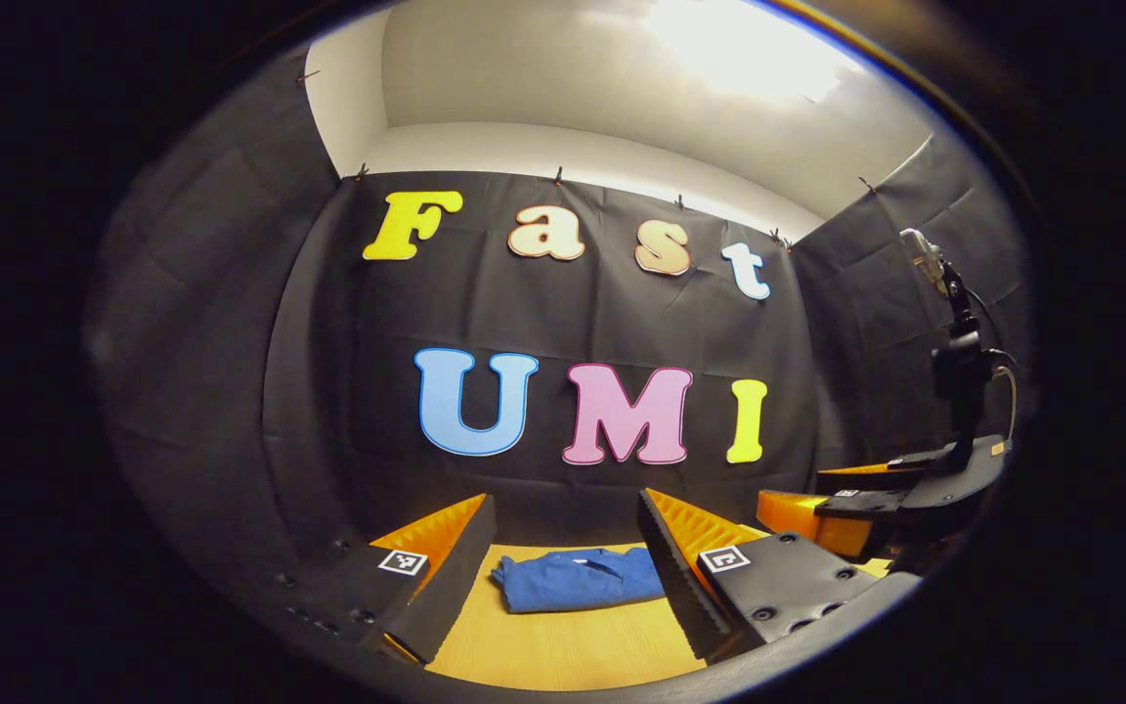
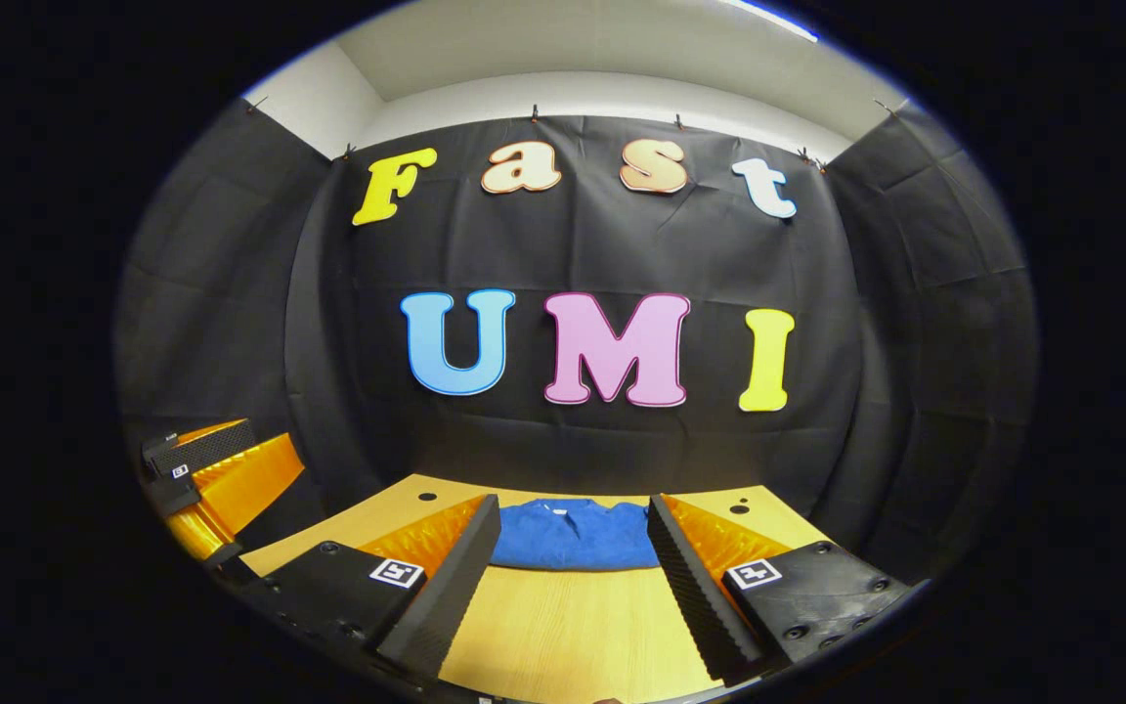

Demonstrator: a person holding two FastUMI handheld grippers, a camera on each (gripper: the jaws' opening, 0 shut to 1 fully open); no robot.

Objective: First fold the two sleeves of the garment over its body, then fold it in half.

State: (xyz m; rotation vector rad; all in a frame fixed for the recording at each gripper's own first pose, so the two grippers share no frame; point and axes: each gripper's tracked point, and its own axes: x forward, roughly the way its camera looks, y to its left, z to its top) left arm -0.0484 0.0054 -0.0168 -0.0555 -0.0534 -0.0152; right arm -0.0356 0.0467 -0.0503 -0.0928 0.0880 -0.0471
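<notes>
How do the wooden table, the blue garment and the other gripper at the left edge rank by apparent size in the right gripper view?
1. Wooden table, largest.
2. Blue garment.
3. Other gripper, looks about as big as the garment, and differing nearness to the camera makes their order unsure.

Black cloth [image 2: 602, 244] hangs across the booth wall ahead of the hand-held gripper and wraps round both sides, pinned by small clips along its top edge. Above it, white wall [image 1: 563, 147] and ceiling glow under a bright lamp [image 1: 739, 49]. Below lies a pale wooden counter [image 2: 573, 626].
</notes>
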